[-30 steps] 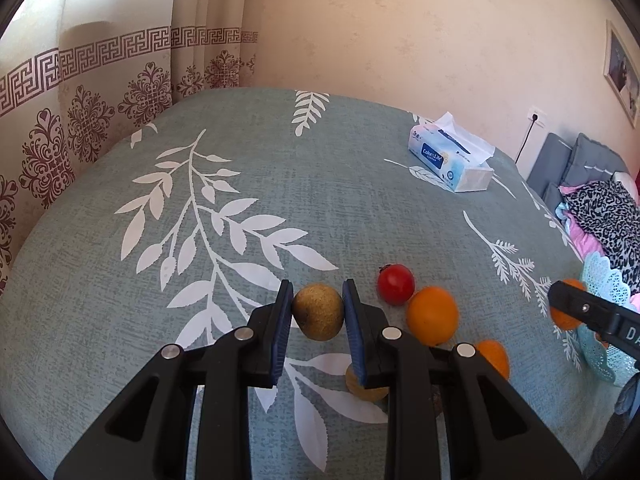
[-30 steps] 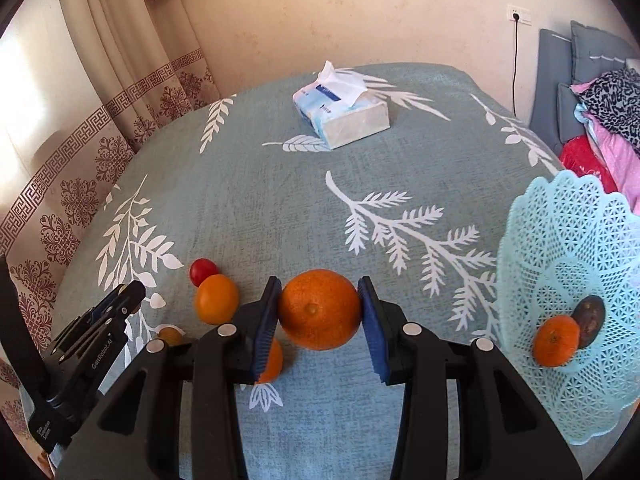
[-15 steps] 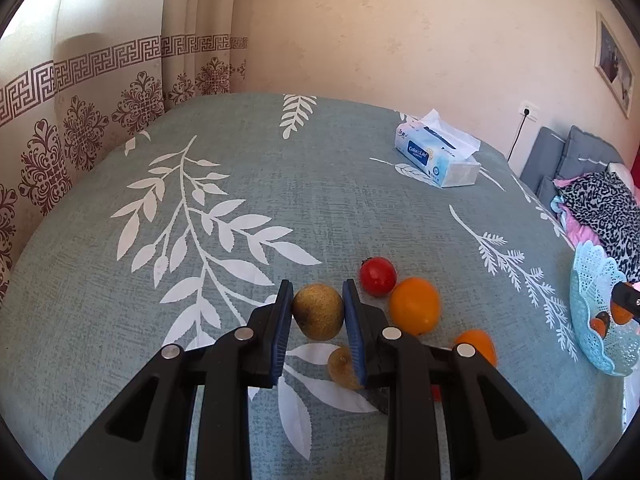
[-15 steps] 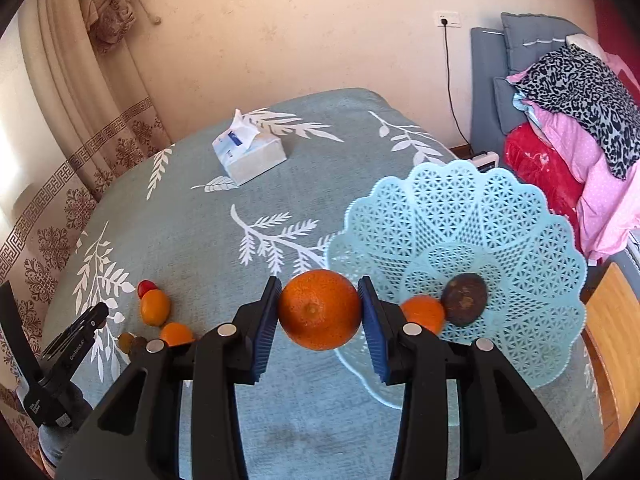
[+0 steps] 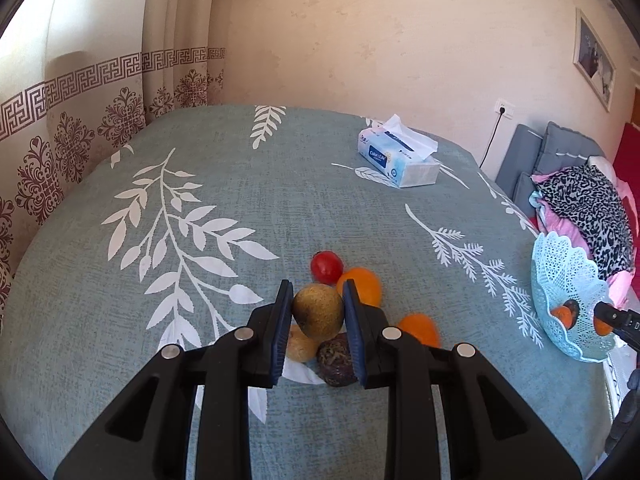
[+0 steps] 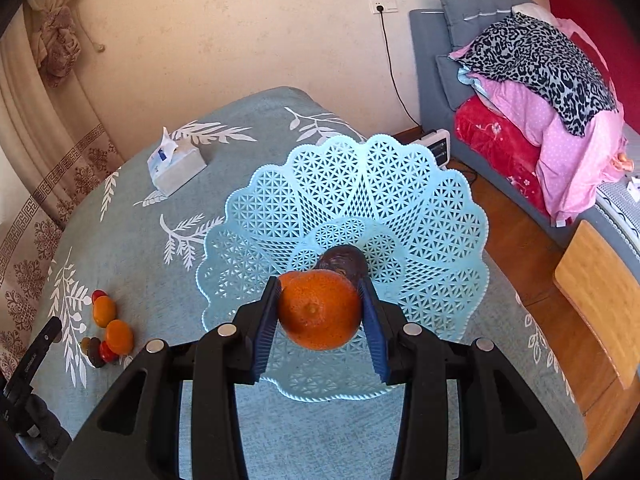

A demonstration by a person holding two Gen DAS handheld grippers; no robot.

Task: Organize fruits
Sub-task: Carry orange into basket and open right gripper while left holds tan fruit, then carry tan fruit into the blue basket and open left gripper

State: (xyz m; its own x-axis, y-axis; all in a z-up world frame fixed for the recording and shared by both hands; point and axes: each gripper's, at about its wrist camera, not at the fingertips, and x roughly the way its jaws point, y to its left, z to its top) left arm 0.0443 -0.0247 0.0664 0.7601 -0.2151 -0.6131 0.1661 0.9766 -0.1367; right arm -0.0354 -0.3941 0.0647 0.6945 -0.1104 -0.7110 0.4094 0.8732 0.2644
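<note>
My left gripper (image 5: 317,316) is shut on a brown-green round fruit (image 5: 318,311), held above a fruit pile: a red tomato (image 5: 327,267), two oranges (image 5: 362,285), a yellowish fruit (image 5: 300,345) and a dark wrinkled fruit (image 5: 337,365). My right gripper (image 6: 320,312) is shut on an orange (image 6: 319,310), held over the light blue lattice basket (image 6: 420,216). A dark fruit (image 6: 344,262) lies in the basket behind the orange. The basket also shows at the right of the left wrist view (image 5: 560,280).
A tissue box (image 5: 398,158) stands at the far side of the green leaf-print table (image 5: 160,280). Patterned curtains (image 5: 60,128) hang left. A sofa with piled clothes (image 6: 540,92) and a wooden stool (image 6: 600,296) are right of the table.
My right gripper has carried the orange from over the table to above the basket. My left gripper has lifted the brown-green fruit higher, away from the pile.
</note>
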